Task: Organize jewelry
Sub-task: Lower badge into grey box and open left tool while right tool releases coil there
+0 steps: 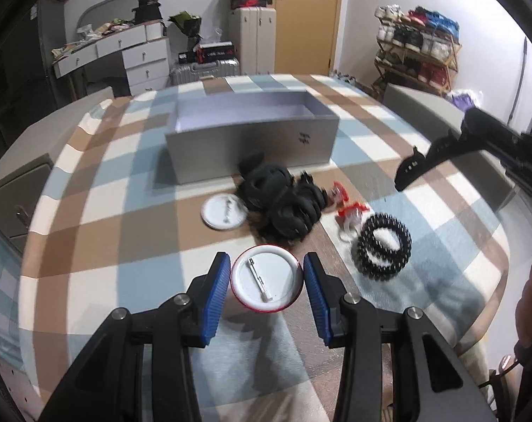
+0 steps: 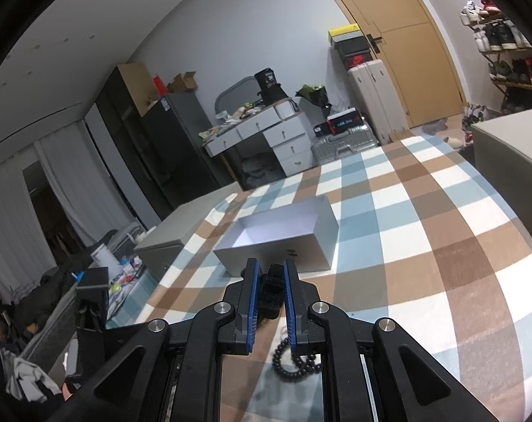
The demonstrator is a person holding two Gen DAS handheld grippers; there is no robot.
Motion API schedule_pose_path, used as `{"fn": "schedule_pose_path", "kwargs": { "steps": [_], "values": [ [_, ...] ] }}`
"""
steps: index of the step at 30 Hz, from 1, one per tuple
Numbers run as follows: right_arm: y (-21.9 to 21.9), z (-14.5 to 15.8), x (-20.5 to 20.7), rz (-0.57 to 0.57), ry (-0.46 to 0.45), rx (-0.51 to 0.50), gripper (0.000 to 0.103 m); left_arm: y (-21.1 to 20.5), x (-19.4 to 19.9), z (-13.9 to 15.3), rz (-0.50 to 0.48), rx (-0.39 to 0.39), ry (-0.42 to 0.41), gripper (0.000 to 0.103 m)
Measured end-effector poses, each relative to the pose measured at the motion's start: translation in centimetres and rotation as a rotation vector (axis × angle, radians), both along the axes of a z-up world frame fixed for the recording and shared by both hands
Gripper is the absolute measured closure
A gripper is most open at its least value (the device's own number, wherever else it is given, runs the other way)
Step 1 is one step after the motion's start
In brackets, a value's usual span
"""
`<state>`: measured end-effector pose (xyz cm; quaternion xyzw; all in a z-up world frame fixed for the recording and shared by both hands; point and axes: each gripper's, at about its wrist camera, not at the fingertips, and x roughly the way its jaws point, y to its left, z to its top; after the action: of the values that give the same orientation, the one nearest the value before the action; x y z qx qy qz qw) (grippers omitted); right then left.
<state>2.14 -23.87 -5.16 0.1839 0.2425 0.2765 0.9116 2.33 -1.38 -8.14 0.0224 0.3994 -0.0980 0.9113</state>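
Note:
In the left wrist view my left gripper (image 1: 267, 277) has its blue pads on both sides of a round red-rimmed pin badge (image 1: 266, 279) lying face down on the checked tablecloth; contact is unclear. Beyond lie a second white badge (image 1: 223, 211), a heap of black hair ties (image 1: 283, 200), red clips (image 1: 347, 207) and a black beaded bracelet (image 1: 384, 246). An open grey box (image 1: 252, 137) stands behind, empty. My right gripper (image 2: 269, 293) is shut on a black hair clip (image 2: 271, 293), held above the table near the box (image 2: 280, 239); it shows at the right of the left wrist view (image 1: 428, 167).
The checked tablecloth (image 1: 125, 211) covers a table. Grey chair backs (image 1: 424, 105) stand around it. A white dresser (image 1: 132, 52), suitcases (image 1: 255, 38) and a shoe rack (image 1: 417, 49) line the far wall. A black beaded loop (image 2: 294, 362) lies below my right gripper.

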Motion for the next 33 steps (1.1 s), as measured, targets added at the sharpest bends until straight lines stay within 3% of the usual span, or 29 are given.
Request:
{"fn": "schedule_pose_path", "kwargs": {
  "steps": [7,16,24,33],
  "values": [
    [0.6,1.7,1.7,0.029,-0.017,0.025,0.09,1.2,1.0,2.9,0.02,-0.017,-0.082,0.066],
    [2.6,4.1,6.7,0.093,-0.023,0.062,0.09,2.9,5.6,5.9,0.018,-0.052,-0.156,0.066],
    [4.6,4.8,11.5,0.114,-0.039,0.036,0.09,3.5,10.1,5.2,-0.005,-0.115,-0.116,0.066],
    [6.6,1.6,17.1,0.135,0.07,0.009,0.09,2.7,14.1,3.4,-0.043,-0.121,-0.039,0.066]
  ]
}}
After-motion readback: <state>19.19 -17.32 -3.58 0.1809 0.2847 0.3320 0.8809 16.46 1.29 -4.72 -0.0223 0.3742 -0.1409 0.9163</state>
